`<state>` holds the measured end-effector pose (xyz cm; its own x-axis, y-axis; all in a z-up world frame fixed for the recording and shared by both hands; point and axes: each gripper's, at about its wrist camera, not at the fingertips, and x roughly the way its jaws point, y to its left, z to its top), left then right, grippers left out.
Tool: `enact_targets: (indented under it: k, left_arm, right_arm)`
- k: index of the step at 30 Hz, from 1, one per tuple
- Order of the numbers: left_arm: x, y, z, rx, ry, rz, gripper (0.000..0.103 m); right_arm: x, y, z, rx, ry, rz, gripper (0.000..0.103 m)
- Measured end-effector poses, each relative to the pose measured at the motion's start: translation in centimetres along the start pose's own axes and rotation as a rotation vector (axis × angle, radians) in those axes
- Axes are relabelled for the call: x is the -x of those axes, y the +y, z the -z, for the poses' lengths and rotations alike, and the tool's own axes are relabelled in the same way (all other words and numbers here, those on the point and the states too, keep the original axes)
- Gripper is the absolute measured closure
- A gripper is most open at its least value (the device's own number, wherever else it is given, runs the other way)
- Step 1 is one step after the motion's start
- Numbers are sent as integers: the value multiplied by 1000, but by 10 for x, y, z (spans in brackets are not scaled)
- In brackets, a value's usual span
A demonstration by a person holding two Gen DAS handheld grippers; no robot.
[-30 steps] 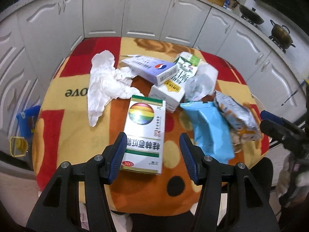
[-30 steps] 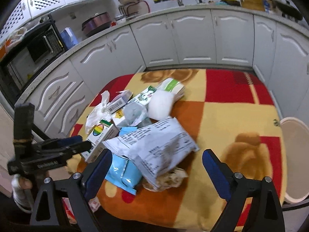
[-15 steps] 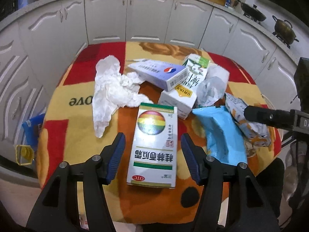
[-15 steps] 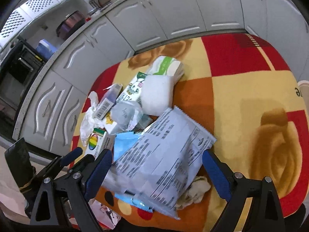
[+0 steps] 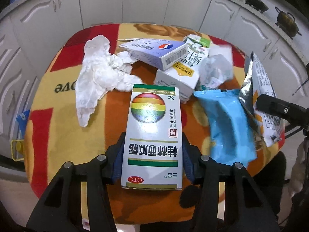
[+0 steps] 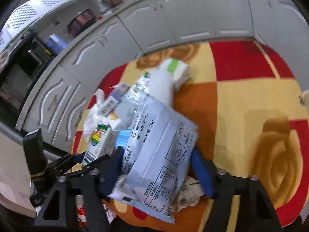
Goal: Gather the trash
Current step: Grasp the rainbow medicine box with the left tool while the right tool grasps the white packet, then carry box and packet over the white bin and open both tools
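Observation:
My left gripper (image 5: pixel 152 158) is shut on a white medicine box with a rainbow ball (image 5: pixel 153 133), gripping its near end on the patterned tablecloth (image 5: pixel 58 135); it also shows in the right wrist view (image 6: pixel 100 145). My right gripper (image 6: pixel 156 170) has its jaws closed in around a silver-white printed snack bag (image 6: pixel 158 150), touching both its sides. The bag's edge shows in the left wrist view (image 5: pixel 258 89). A blue pouch (image 5: pixel 227 127) lies between box and bag.
Crumpled white tissue (image 5: pixel 96 73), a purple-white box (image 5: pixel 156 52), a white-yellow box (image 5: pixel 177 77), a milk carton (image 5: pixel 197 52) and a clear plastic wad (image 5: pixel 214 71) lie further back. A crumpled wrapper (image 6: pixel 189 193) lies under the bag. White cabinets (image 5: pixel 144 2) surround the table.
My left gripper moved forward and closed on the rainbow box. My right gripper moved in and narrowed from wide open onto the snack bag.

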<state>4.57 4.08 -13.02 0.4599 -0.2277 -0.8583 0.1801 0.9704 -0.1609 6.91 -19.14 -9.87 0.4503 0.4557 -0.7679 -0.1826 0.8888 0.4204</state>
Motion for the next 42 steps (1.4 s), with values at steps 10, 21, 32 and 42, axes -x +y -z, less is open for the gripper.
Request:
enact_targets:
  k: [10, 21, 32, 42]
  left_arm:
    - [55, -14, -16, 0, -98, 84, 53]
    - [68, -80, -44, -80, -152, 142, 53]
    - [60, -157, -62, -184, -173, 166, 53]
    - [50, -212, -69, -253, -178, 185, 53]
  right_arm:
    - [45, 1, -7, 67, -132, 18, 43]
    - [85, -27, -3, 33, -214, 100, 43]
    - [124, -74, 7, -37, -284, 184, 43]
    - [156, -117, 17, -134, -336, 229, 42]
